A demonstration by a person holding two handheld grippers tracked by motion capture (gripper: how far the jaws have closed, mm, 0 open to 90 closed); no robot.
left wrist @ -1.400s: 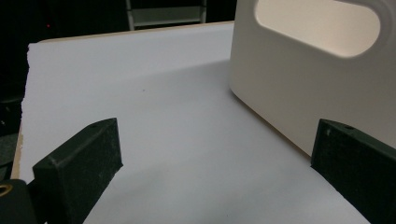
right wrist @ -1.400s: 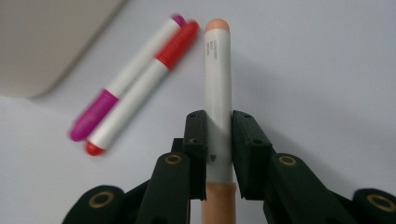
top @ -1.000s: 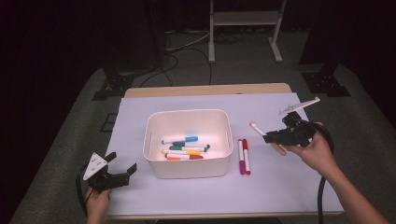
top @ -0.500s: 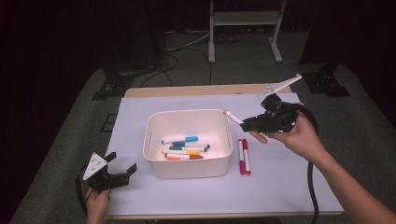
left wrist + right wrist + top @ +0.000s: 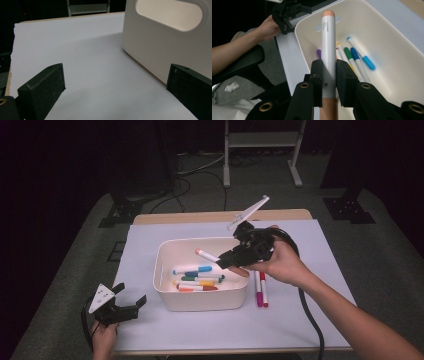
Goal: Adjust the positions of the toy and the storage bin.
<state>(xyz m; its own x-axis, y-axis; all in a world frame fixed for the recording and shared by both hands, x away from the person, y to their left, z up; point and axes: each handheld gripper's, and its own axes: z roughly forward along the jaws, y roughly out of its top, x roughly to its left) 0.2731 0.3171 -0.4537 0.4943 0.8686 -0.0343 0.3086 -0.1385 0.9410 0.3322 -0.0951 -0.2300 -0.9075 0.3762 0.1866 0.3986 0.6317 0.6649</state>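
Observation:
My right gripper [image 5: 227, 260] [image 5: 329, 72] is shut on a white marker with orange ends [image 5: 206, 255] [image 5: 328, 47], held level above the white bin [image 5: 165, 292] [image 5: 392, 40]. Several coloured markers [image 5: 197, 279] [image 5: 352, 56] lie on the bin's floor. Two more markers, pink and red [image 5: 260, 291], rest on the white sheet just right of the bin. At the table's front left my left gripper [image 5: 131, 303] [image 5: 113, 92] stands open on the sheet with nothing between its jaws, the bin's handled end wall [image 5: 160, 42] close on its right.
A white sheet [image 5: 300, 320] covers the wooden table [image 5: 210, 216]. The right gripper's black cable [image 5: 310, 315] trails off the front edge. A metal stand [image 5: 260, 150] and cables sit on the floor beyond the table. A person's forearm [image 5: 234, 53] reaches in at left.
The right gripper, holding the marker, has moved left and upward from the sheet right of the bin to a spot over the bin. The left gripper has stayed still.

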